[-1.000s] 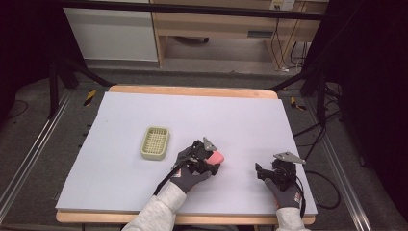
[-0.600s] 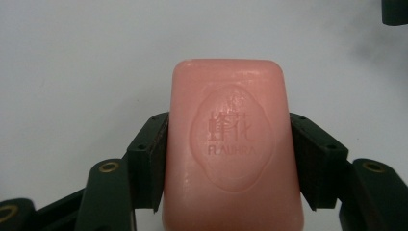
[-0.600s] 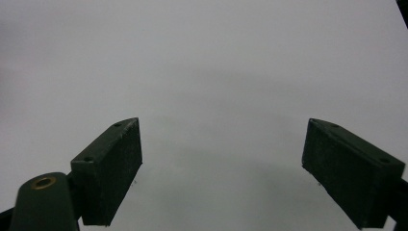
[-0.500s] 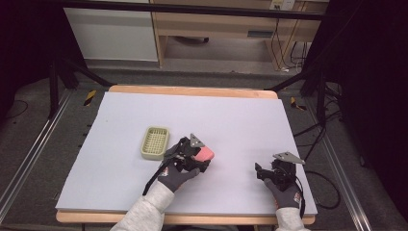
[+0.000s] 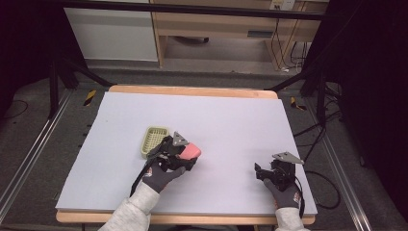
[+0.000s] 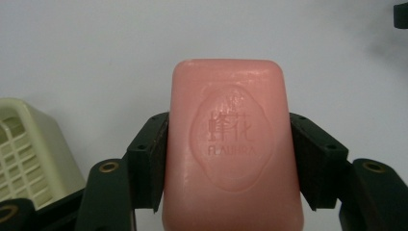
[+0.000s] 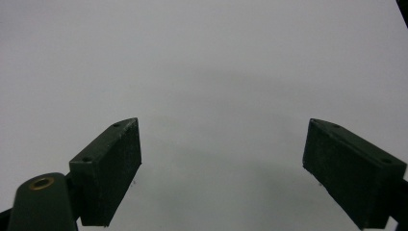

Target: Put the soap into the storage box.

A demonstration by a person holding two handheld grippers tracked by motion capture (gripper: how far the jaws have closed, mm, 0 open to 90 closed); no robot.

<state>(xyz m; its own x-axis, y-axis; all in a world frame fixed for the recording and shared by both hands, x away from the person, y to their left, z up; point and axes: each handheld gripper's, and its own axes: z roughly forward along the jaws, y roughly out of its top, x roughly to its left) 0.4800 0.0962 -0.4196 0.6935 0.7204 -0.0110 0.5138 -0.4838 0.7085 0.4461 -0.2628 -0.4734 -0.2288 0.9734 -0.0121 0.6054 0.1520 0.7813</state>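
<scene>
soap clamped in left gripper — cream basket just beside.

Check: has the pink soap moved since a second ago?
Yes. The pink soap, clamped in the left claw, went left across the table toward the soap dish, now close beside it.

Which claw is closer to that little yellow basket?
Left. The left claw, holding the pink soap, hovers just right of the yellow basket. The right claw rests far across the table.

On the table — 1 pink soap bar, 1 cream soap dish, 2 tools.
</scene>
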